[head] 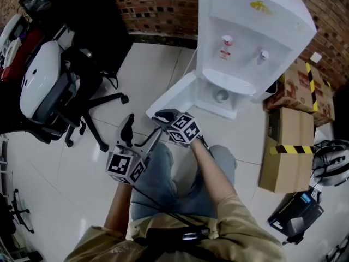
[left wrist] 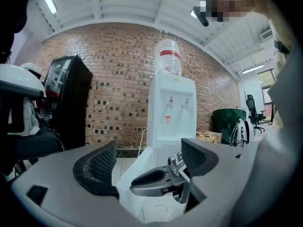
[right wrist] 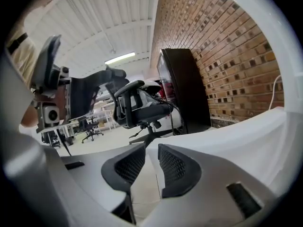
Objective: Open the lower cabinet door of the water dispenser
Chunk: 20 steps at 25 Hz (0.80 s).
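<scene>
Now | 1 dispenser [head: 251, 15] | 1 door [head: 174, 94] | 2 taps [head: 227, 40] | left tongs [left wrist: 147, 159] | right tongs [right wrist: 152, 163]

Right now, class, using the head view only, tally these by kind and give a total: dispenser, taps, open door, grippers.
dispenser: 1
taps: 2
door: 1
grippers, left and right: 2
total: 6
</scene>
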Tool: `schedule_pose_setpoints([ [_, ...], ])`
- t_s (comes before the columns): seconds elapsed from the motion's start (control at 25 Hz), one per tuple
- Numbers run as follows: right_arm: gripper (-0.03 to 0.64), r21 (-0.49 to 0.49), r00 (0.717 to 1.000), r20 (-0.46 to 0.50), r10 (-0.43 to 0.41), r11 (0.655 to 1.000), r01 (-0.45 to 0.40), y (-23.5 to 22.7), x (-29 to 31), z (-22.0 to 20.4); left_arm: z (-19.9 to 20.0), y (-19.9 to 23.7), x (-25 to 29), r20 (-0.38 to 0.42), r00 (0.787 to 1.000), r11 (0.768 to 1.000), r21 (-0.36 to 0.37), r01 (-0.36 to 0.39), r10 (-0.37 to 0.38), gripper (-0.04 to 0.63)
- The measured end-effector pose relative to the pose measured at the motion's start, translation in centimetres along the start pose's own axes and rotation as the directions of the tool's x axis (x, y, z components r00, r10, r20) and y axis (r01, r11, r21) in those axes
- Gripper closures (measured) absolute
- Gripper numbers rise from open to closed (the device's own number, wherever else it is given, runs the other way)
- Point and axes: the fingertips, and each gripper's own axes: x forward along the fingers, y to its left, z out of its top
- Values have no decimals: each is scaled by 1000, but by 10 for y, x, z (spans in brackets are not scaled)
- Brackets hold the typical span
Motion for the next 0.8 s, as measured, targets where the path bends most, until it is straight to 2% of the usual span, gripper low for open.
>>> schedule_pose_setpoints([
  [0.16, 517, 30, 999, 27, -23, 999, 23, -6, 13, 7, 5, -2, -1, 0, 1000, 1000, 17, 11, -11, 181],
  [0.24, 483, 16, 999, 20, -44, 999, 43, -8, 10, 6, 7, -4, 1, 4, 1000, 1000, 19, 20, -20, 181],
  [0.32, 469, 3, 996, 28, -81, 997, 81, -12, -5, 8, 9, -8, 5, 9, 999, 999, 22, 36, -36, 181],
  [0.48, 469, 35, 979, 118, -167, 986, 164, -25, -62, 21, 12, -22, 20, 21, 997, 997, 19, 75, -75, 181],
  [0.64, 469, 74, 928, 214, -305, 952, 296, -42, -137, 33, 17, -40, 41, 40, 991, 992, 15, 126, -126, 181],
  [0.8, 469, 113, 847, 287, -447, 894, 434, -55, -211, 42, 23, -60, 62, 57, 983, 984, 21, 174, -175, 181],
])
